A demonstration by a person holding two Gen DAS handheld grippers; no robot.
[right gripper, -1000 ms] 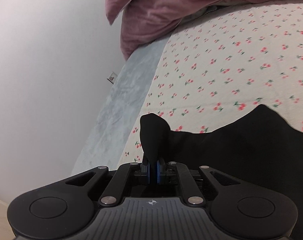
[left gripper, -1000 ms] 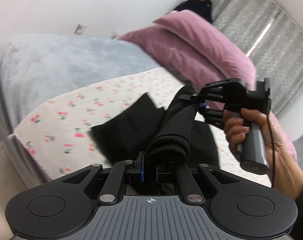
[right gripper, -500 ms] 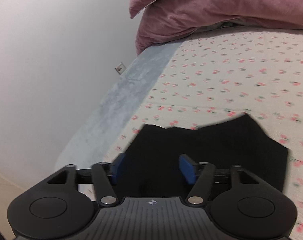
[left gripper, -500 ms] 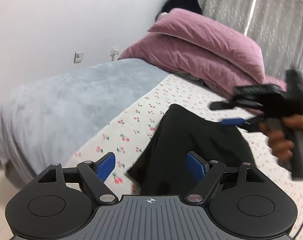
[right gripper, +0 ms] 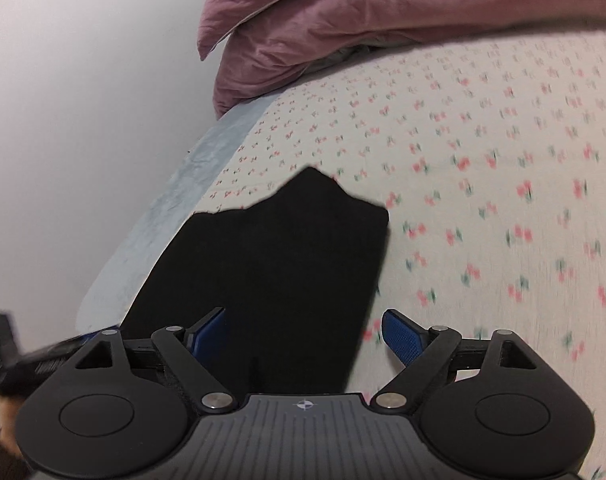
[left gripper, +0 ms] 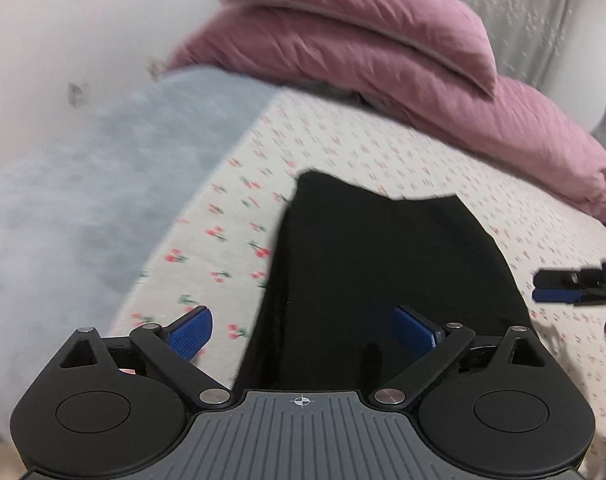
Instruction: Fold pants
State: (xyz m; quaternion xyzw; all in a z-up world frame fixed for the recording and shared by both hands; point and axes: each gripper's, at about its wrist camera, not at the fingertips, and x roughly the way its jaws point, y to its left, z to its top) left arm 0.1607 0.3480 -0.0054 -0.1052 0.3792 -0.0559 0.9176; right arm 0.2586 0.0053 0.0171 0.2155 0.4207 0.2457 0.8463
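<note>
The black pants [left gripper: 383,264] lie folded flat on the cherry-print bed sheet [left gripper: 443,168]; they also show in the right wrist view [right gripper: 271,268]. My left gripper [left gripper: 303,332] is open and empty, above the pants' near end. My right gripper [right gripper: 303,336] is open and empty, over the pants' near right edge. The right gripper's blue-padded fingers [left gripper: 559,290] show at the right edge of the left wrist view, beside the pants. The left gripper's body [right gripper: 23,360] shows at the left edge of the right wrist view.
Two purple pillows [left gripper: 363,44] are stacked at the head of the bed, also in the right wrist view [right gripper: 383,20]. A grey-blue blanket [left gripper: 83,200] covers the bed's left side by the white wall [right gripper: 63,120]. A curtain [left gripper: 543,8] hangs behind.
Both grippers were shut on the pants' fabric a second ago. They have opened, let the pants drop flat onto the sheet, and drawn back from them.
</note>
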